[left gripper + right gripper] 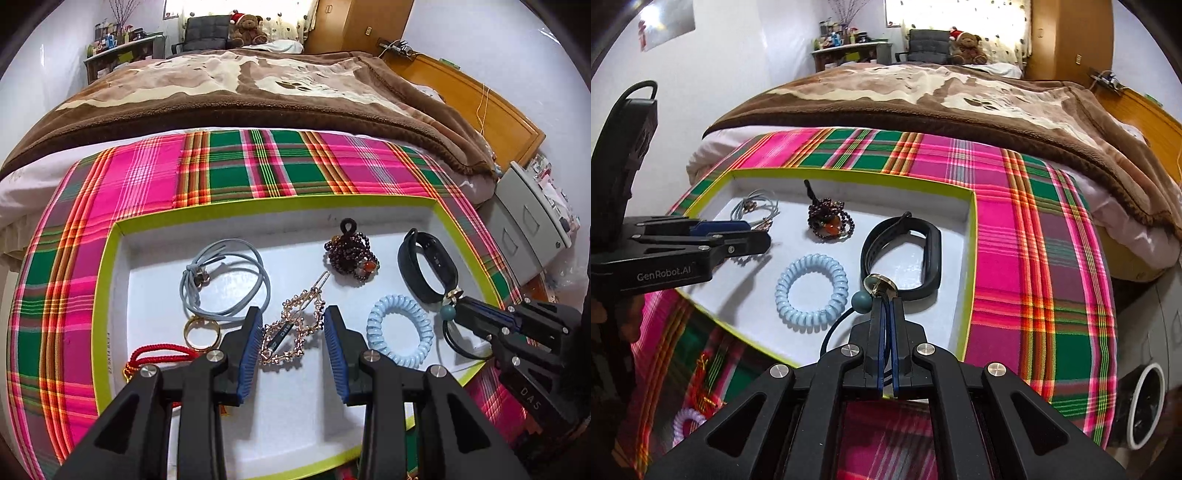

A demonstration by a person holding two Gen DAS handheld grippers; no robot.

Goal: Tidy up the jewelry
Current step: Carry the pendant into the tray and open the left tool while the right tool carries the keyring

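A white tray with a lime rim (110,280) (969,258) lies on a plaid cloth. My left gripper (293,321) is open, its jaws either side of a gold chain hair clip (295,328) lying in the tray. My right gripper (886,306) (461,306) is shut on a black hair tie with a teal bead (859,302) (448,312), over the tray's right part. In the tray also lie a light-blue coil tie (400,332) (812,288), a black band (424,266) (905,258), a dark bead bracelet (351,254) (829,219), a grey-blue cord (225,277), a gold ring (201,332) and a red cord (162,352).
The plaid cloth (258,162) (1034,240) covers the foot of a bed with a brown blanket (240,85). A grey drawer unit (528,229) stands to the right. A lilac coil tie (687,424) and a red tassel (705,387) lie outside the tray near its front edge.
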